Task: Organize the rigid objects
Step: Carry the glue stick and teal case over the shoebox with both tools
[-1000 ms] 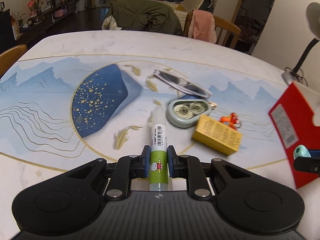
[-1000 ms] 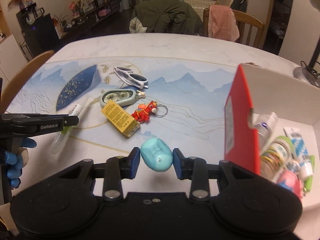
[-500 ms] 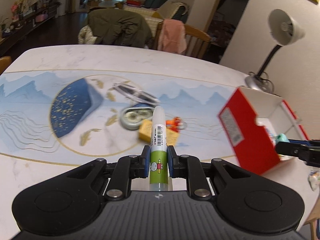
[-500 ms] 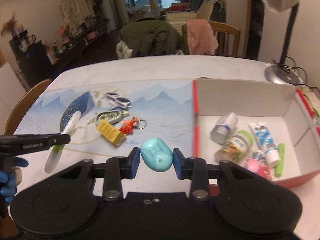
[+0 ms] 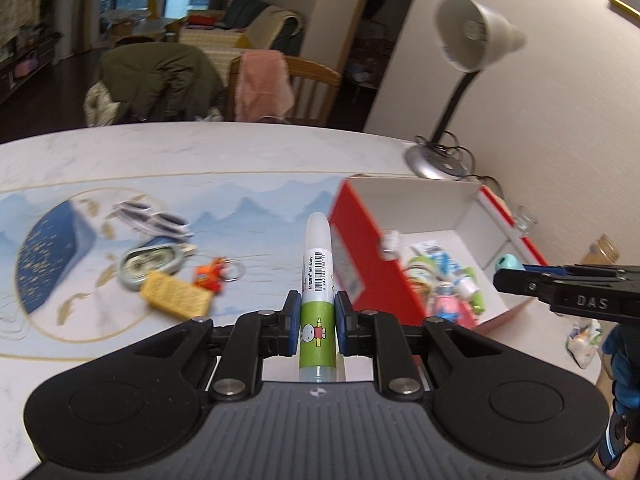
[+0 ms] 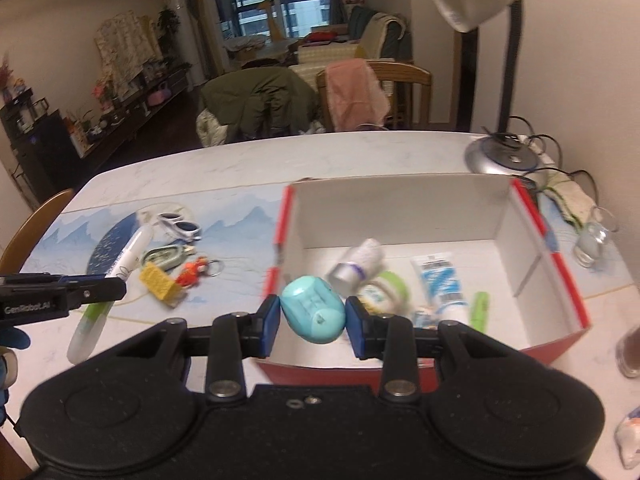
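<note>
My left gripper (image 5: 317, 322) is shut on a green-and-white glue stick (image 5: 317, 280), held in the air left of the red box (image 5: 360, 256). My right gripper (image 6: 313, 319) is shut on a teal egg-shaped case (image 6: 313, 314), above the box's near-left corner (image 6: 340, 368). The box holds a tube (image 6: 440, 280), a small bottle (image 6: 358, 262), a green-lidded jar (image 6: 384, 290) and other small items. On the mat lie sunglasses (image 5: 150, 218), a grey oval tape dispenser (image 5: 150, 264), a yellow box (image 5: 176, 294) and an orange keyring toy (image 5: 212, 274).
A white desk lamp (image 5: 460, 80) stands behind the box, its base (image 6: 506, 158) near cables. A small glass (image 6: 596, 236) sits right of the box, a dark cup (image 6: 630, 350) at the right edge. Chairs with clothes (image 5: 260, 80) stand beyond the table.
Both grippers moved up and to the right towards the red box, each carrying its object. The right gripper now hangs over the box's near-left corner.
</note>
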`<state>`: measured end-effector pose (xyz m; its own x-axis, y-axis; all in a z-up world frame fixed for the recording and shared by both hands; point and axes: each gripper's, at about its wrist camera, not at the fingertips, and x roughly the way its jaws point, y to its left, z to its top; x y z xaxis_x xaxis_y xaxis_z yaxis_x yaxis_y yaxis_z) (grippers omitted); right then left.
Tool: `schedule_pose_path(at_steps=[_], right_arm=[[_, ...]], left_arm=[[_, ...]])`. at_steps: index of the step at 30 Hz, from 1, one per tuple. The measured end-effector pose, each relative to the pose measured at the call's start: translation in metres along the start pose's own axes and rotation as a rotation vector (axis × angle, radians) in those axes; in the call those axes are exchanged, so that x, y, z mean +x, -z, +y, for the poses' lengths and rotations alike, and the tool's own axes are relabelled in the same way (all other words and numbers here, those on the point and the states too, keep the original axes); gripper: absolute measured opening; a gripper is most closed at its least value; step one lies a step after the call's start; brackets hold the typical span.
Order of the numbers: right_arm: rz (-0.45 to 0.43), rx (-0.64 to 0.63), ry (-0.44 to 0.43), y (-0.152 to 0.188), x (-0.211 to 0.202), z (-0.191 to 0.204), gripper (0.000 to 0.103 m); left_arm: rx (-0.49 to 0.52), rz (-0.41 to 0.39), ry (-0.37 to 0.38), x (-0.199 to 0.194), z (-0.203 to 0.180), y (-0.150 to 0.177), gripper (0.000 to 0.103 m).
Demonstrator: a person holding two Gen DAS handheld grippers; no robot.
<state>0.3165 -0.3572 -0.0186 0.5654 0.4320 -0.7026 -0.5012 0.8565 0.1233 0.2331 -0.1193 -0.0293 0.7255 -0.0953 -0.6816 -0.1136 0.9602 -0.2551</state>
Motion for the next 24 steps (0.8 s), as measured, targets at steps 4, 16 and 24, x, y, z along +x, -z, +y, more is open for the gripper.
schedule_pose_path(at_steps=[4,16,24], right_arm=[[-0.007,0.014,0.031,0.001,-0.002,-0.027,0.034],[-0.002,0.046,0.115,0.000,0.011,-0.099,0.034],[0.033,0.024,0.119,-0.004,0.034,-0.121,0.034]], left_arm=[[0.040,0.008,0.021,0.015,-0.029,-0.005,0.017],[0.138,0.048,0.071,0.076,-0.100,-0.033,0.017],[0.164,0.111,0.083,0.126,-0.125,-0.048,0.017]])
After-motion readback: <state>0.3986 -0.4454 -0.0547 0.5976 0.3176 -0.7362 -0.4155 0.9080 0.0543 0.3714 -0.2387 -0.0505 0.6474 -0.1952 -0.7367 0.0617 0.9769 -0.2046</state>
